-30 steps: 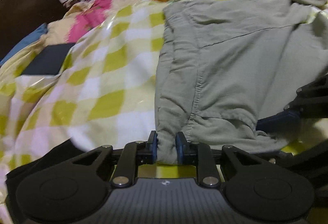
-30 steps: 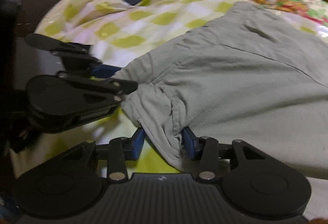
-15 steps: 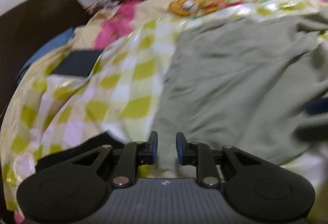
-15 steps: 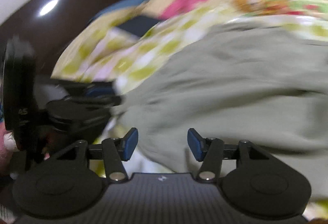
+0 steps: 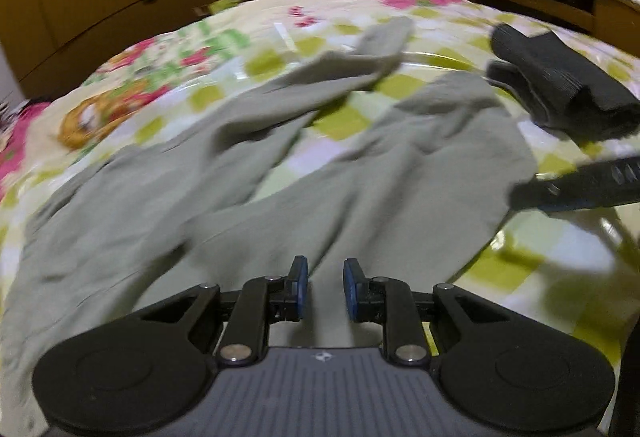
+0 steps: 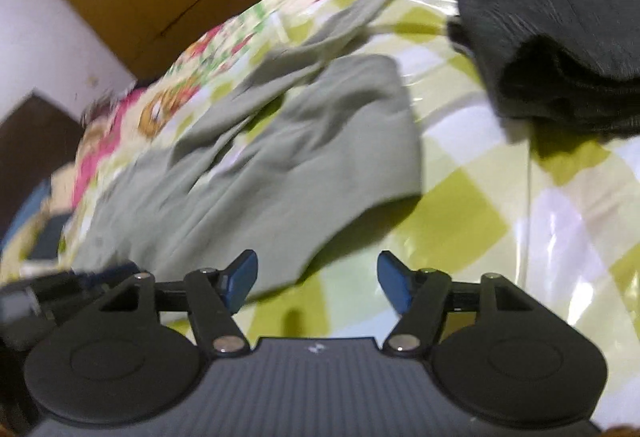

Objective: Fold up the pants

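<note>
The grey-green pants (image 5: 280,173) lie spread on the bed (image 5: 560,257), their two legs splayed apart toward its far edge. The left hand-held gripper (image 5: 323,287) hovers over one leg, released, its blue pads holding nothing. The right hand-held gripper (image 6: 318,283) is spread wide beside that leg's hem. A folded dark garment (image 6: 560,37) rests near the bed's far right corner.

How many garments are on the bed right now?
2. The grey-green pants lie spread across the bedspread; a dark folded garment sits beyond their right leg end. More may lie outside view.
</note>
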Demonstrator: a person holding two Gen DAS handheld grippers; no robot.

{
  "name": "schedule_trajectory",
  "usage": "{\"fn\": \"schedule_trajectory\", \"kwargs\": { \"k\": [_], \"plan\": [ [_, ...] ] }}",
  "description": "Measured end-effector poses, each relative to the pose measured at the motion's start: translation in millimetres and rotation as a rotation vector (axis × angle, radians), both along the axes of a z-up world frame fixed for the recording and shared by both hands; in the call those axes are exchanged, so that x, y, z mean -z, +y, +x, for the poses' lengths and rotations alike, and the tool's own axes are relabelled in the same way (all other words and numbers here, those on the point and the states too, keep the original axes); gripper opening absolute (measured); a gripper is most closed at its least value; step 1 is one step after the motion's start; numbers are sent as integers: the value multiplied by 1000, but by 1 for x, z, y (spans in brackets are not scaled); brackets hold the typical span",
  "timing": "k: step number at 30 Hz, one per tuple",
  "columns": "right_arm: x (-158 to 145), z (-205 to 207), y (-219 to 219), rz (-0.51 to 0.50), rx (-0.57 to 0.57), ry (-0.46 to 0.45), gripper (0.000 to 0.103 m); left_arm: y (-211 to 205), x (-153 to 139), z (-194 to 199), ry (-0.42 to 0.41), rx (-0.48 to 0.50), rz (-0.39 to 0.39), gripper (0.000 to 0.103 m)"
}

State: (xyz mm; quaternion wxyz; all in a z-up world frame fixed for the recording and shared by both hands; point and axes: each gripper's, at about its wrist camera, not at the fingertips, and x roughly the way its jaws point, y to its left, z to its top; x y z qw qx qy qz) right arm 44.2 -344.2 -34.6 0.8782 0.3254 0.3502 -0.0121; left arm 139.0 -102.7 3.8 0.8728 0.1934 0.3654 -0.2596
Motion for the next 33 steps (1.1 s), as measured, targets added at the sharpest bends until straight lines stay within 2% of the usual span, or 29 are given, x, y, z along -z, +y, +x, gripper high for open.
{"fn": "schedule_trajectory", "kwargs": {
  "k": [4, 10, 12, 16, 18, 19, 20, 22, 23, 24, 25, 27, 29, 31, 33],
  "plan": [
    [17, 19, -21, 140, 48, -62, 69, -22, 9, 3, 31, 18, 25, 37],
    [17, 38, -51, 321, 135, -234, 70, -42, 23, 0, 63, 29, 61, 37],
    [11, 43, -62, 347, 167, -293, 70, -47, 25, -3, 67, 38, 64, 37],
    [-6, 44, -78, 327, 218, -383, 70, -54, 28, -7, 72, 57, 55, 37],
    [-20, 37, -79, 266, 241, -433, 70, -57, 31, -8, 77, 62, 52, 38],
    [-29, 30, -76, 197, 243, -456, 70, -57, 32, -9, 77, 70, 53, 38],
    [-39, 25, -69, 107, 237, -470, 70, -58, 33, -9, 76, 77, 57, 38],
    [-56, 14, -44, -136, 216, -511, 70, -56, 37, -8, 82, 79, 60, 38],
    [-61, 8, -27, -274, 199, -523, 70, -54, 38, -8, 88, 75, 56, 38],
    [-62, 6, -15, -371, 185, -525, 71, -53, 39, -7, 91, 74, 50, 39],
    [-59, 7, -9, -408, 168, -518, 75, -52, 40, -7, 93, 72, 44, 39],
    [-48, 19, -19, -315, 176, -436, 77, -51, 39, -8, 90, 73, 45, 39],
    [-40, 21, -31, -296, 251, -353, 77, -50, 38, -7, 92, 76, 48, 39],
    [-44, 9, -45, -284, 326, -353, 77, -46, 36, -7, 101, 74, 41, 39],
    [-57, -4, -52, -355, 384, -350, 77, -38, 33, -7, 105, 66, 26, 39]
  ]
}}
